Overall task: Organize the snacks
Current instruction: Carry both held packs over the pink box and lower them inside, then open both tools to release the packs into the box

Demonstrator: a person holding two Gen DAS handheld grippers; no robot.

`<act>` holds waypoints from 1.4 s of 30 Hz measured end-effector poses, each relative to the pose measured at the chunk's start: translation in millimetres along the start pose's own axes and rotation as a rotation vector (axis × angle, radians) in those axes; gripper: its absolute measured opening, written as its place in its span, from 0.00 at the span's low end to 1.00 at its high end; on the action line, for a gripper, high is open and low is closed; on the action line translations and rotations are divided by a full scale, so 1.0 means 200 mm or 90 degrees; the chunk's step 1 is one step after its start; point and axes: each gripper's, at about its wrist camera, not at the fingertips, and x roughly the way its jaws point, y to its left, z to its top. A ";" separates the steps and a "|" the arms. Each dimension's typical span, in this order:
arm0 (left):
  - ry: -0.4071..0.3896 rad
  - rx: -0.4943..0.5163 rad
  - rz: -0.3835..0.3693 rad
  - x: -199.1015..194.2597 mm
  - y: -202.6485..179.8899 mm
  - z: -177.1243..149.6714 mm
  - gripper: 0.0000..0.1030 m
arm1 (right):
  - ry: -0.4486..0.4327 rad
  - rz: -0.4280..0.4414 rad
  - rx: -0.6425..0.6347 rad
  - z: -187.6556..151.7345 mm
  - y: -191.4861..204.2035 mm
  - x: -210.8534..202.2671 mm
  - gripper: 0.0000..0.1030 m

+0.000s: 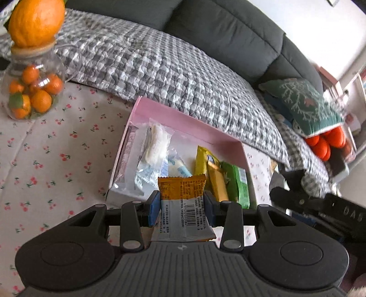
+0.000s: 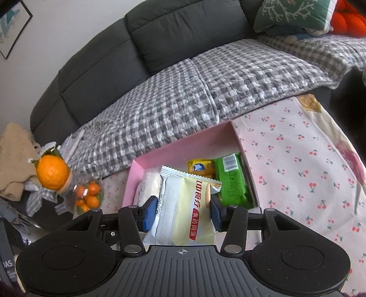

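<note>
Snack packets (image 1: 215,173) in box (image 1: 183,118) before sofa (image 1: 228,29)

Both tongs, left (image 1: 181,205) and right (image 2: 183,212), are black with blue pads, silver rivets and ribbed grey housings.

We see a glass jar (image 1: 34,91) full of small oranges near the left edge of the cherry cloth (image 1: 57,160). A big orange (image 1: 36,21) sits on its lid. Behind the cloth is a dark sofa (image 2: 183,29) with a checked blanket (image 1: 160,68). A green pillow (image 1: 304,102) lies at the blanket's right end.
</note>
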 end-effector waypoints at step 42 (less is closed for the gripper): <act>-0.029 0.037 0.096 0.17 0.05 0.06 0.58 | -0.022 0.071 0.052 0.21 -0.01 0.61 0.49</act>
